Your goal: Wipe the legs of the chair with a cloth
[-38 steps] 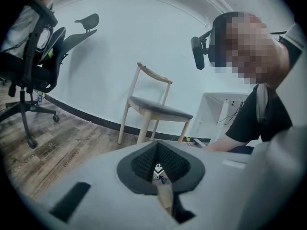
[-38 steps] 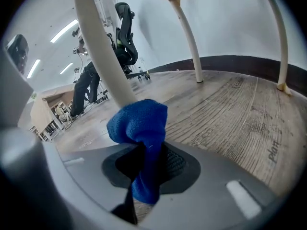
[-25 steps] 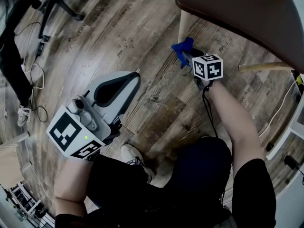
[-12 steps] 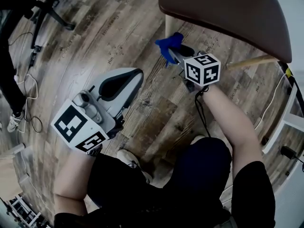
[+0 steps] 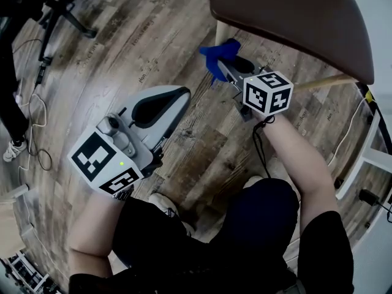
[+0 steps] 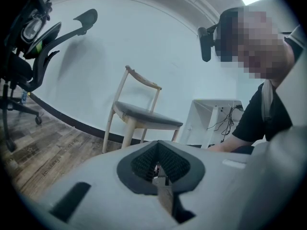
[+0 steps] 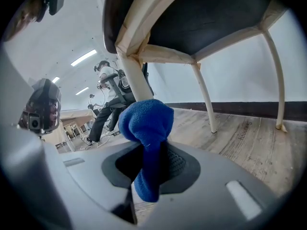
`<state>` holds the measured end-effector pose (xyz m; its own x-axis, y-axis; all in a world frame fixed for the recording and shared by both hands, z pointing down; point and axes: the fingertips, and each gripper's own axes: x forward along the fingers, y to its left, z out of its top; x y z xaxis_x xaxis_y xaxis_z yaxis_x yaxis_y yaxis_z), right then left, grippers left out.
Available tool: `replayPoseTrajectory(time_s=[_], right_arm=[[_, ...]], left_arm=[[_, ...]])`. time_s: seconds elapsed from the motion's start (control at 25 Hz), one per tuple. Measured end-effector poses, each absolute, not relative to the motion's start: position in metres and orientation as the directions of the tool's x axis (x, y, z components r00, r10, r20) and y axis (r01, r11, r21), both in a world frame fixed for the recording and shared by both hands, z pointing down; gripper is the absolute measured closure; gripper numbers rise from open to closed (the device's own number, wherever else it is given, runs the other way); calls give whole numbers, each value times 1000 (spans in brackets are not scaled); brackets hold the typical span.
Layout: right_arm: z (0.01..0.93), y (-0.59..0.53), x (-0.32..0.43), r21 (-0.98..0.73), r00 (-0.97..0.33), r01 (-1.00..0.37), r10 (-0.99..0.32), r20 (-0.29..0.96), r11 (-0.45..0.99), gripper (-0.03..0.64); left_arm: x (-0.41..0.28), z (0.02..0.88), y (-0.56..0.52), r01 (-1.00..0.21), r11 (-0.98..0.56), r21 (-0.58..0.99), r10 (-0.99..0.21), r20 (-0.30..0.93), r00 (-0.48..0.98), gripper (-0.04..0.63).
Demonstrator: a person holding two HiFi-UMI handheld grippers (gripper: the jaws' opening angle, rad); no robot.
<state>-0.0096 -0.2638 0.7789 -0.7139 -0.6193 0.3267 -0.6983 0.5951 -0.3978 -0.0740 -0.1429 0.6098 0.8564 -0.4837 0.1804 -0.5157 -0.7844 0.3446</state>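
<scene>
1. The plank floor (image 5: 122, 41) spreads out beneath the brown-seated chair (image 5: 294, 17), which fills the far side of your head view.
2. The chair's pale front leg (image 7: 136, 83) drops from the seat corner and is the leg nearest your right hand.
3. Your left tool (image 6: 158, 169) hangs well apart from that chair leg, nearer your knees. Its jaws are pressed together with nothing between them, and it is aimed at a second chair by the wall.
4. Your right tool (image 7: 151, 169) reaches under the chair's seat edge, with its jaws clamped on the cloth.
5. The blue cloth (image 7: 146, 123) bunches out of the jaws directly in front of the chair's front leg, low on it. From the head view it sits just beside that leg, though contact cannot be confirmed.
</scene>
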Motion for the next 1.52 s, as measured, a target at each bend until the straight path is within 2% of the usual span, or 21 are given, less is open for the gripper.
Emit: replayPoseTrajectory(time_s=[0.44,0.68,0.84,1.16,1.52], right_arm=[[665,-247,-23,-415,-763,-613,-639,93,672,531],[633,-242,-21,-422,-757,-607,-652,49,673,530],[629,-236,6,-450,-727,-630,-685,54,633,531],[626,-212,148,-464,-521,-780,-847,110,420,531],[624,-195,261,-400,-308,-890,-936,173,219,531]], left_arm=[[-71,605,-146,-509,-789,344,-486,159,860,591],[-69,605,-144,-502,-792,348,-481,152,864,591],[-66,604,-144,-500,-790,353,-484,141,864,591],[-45,606,-144,-471,-806,360,-456,132,880,591],[-19,620,-148,-451,-814,367,-426,151,892,591]])
